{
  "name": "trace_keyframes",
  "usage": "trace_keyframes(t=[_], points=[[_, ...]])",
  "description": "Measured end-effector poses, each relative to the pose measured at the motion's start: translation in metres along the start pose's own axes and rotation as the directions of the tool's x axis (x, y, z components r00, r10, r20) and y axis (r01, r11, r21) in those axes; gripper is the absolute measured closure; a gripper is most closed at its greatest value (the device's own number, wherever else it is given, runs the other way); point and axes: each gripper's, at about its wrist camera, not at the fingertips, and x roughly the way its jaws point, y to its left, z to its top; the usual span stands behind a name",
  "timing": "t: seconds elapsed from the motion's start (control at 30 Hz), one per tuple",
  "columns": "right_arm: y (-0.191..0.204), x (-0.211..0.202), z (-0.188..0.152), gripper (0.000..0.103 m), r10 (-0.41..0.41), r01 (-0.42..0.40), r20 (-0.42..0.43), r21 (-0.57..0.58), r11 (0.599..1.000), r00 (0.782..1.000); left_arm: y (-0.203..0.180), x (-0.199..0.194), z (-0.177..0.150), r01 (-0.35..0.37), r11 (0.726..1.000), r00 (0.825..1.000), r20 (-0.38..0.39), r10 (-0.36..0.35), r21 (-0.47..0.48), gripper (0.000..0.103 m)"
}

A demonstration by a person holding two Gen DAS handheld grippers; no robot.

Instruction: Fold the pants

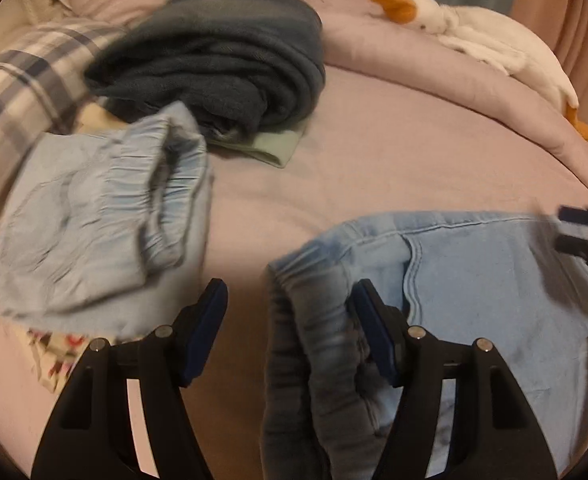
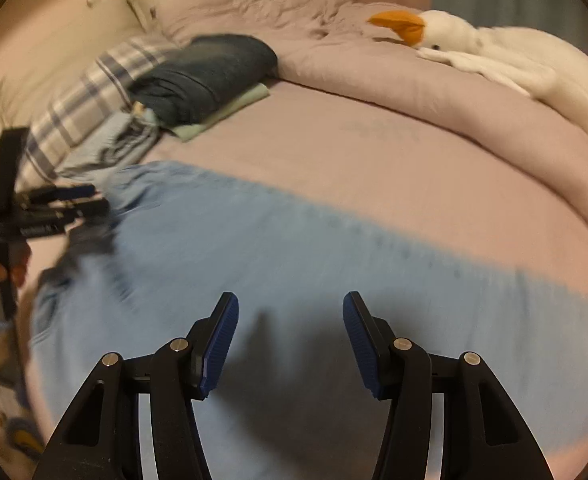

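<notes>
1. Pale lilac sheets cover the bed (image 2: 374, 152), with a bunched duvet (image 2: 394, 80) of the same colour along the far side.
2. A white plush goose (image 2: 494, 52) with an orange beak lies on the duvet.
3. At the far left sit folded dark blue jeans (image 1: 221, 60) on a mint-green cloth (image 1: 277, 146), beside a plaid garment (image 1: 21, 80); nearer, a folded light blue garment (image 1: 93, 220) with a gathered elastic waistband.
4. The light blue denim pants (image 2: 294, 280) lie spread across the near part of the bed, soft and blurred, the waistband rumpled at the left end.
5. The left tool (image 1: 289, 312) stands partly open above that waistband, nothing pinched.
6. The right tool (image 2: 289, 340) hovers over the pants, jaws apart and empty.
</notes>
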Motion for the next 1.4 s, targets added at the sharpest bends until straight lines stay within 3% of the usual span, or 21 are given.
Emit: trace_keyframes(t=[0.2,0.3,0.4,0.47,0.5,0.57,0.67,0.8,0.93,1.1,1.23,1.4], points=[[-0.015,0.050,0.026,0.043,0.000,-0.011,-0.125,-0.089,0.996,0.992,-0.003,0.017,0.012,0.154,0.987,0.984,-0.095,-0.150,0.041,0.051],[-0.026,0.074,0.024,0.042,0.023,-0.047,-0.218,-0.107,0.993,0.976,0.002,0.024,0.017,0.184,0.983,0.973,-0.143,-0.180,0.012,0.061],[-0.027,0.074,0.025,0.040,0.045,-0.071,-0.223,-0.113,0.991,0.974,-0.002,0.017,0.020,0.169,0.985,0.979,-0.124,-0.164,0.028,0.064],[-0.020,0.068,0.024,0.069,0.094,-0.127,-0.230,-0.133,0.983,0.969,-0.005,0.015,0.017,0.149,0.988,0.984,-0.104,-0.145,0.035,0.064],[-0.015,0.064,0.024,0.096,0.113,-0.150,-0.237,-0.144,0.978,0.965,-0.007,0.018,0.014,0.140,0.990,0.985,-0.108,-0.136,0.031,0.064],[-0.008,0.055,0.022,0.096,0.075,-0.118,-0.204,-0.207,0.971,0.976,-0.013,0.029,0.013,0.108,0.994,0.987,-0.123,-0.104,0.023,0.064],[-0.014,0.065,0.016,0.098,0.039,-0.070,-0.198,-0.151,0.986,0.979,-0.020,0.020,0.018,0.085,0.996,0.991,-0.102,-0.082,0.023,0.064],[-0.003,0.056,0.017,0.098,-0.043,0.016,-0.157,-0.168,0.986,0.987,-0.030,-0.018,0.016,0.077,0.995,0.996,-0.042,-0.075,0.060,0.064],[-0.004,0.008,0.016,0.098,-0.054,0.045,-0.049,-0.154,0.987,0.997,-0.038,-0.062,0.009,0.097,0.992,0.994,0.036,-0.101,0.083,0.064],[0.013,-0.055,0.000,0.098,-0.068,0.077,0.065,-0.144,0.987,0.996,-0.046,-0.109,-0.021,0.098,0.982,0.988,0.106,-0.116,0.160,0.064],[0.042,-0.088,-0.019,0.098,-0.075,0.094,0.116,-0.170,0.981,0.990,-0.035,-0.134,-0.065,0.109,0.976,0.984,0.122,-0.133,0.186,0.063],[0.090,-0.110,-0.060,0.098,-0.074,0.102,0.122,-0.245,0.964,0.990,-0.024,-0.137,-0.123,0.114,0.986,0.991,0.053,-0.121,0.121,0.061]])
